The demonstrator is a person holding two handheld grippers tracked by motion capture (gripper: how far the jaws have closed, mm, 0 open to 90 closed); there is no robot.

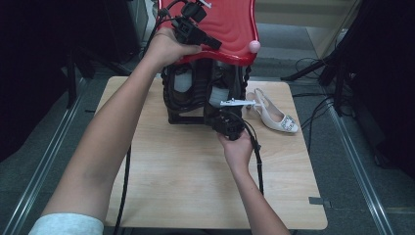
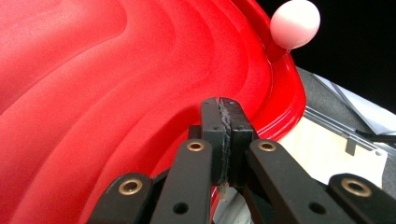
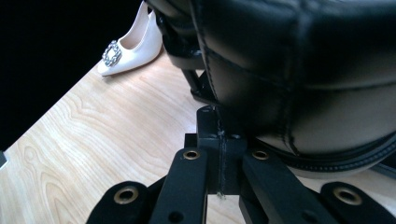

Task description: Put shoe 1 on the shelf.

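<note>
A red wavy lid [image 1: 230,24] [image 2: 116,93] tops a black shoe rack [image 1: 172,100] at the back of the wooden table [image 1: 186,181]. My left gripper [image 1: 214,44] [image 2: 220,105] is at the lid's near rim, jaws pressed together on that rim. In the right gripper view a black quilted shoe [image 3: 303,70] hangs at the rack's lower front. My right gripper [image 1: 220,116] [image 3: 219,114] is shut on its edge. Most of that shoe is hidden in the high view.
A white slingback heel with a jewelled buckle [image 1: 276,117] [image 3: 128,44] lies on the table right of the rack. A pink ball knob [image 1: 254,46] [image 2: 295,23] caps the lid's right corner. Cables trail over the near table; dark stands flank both sides.
</note>
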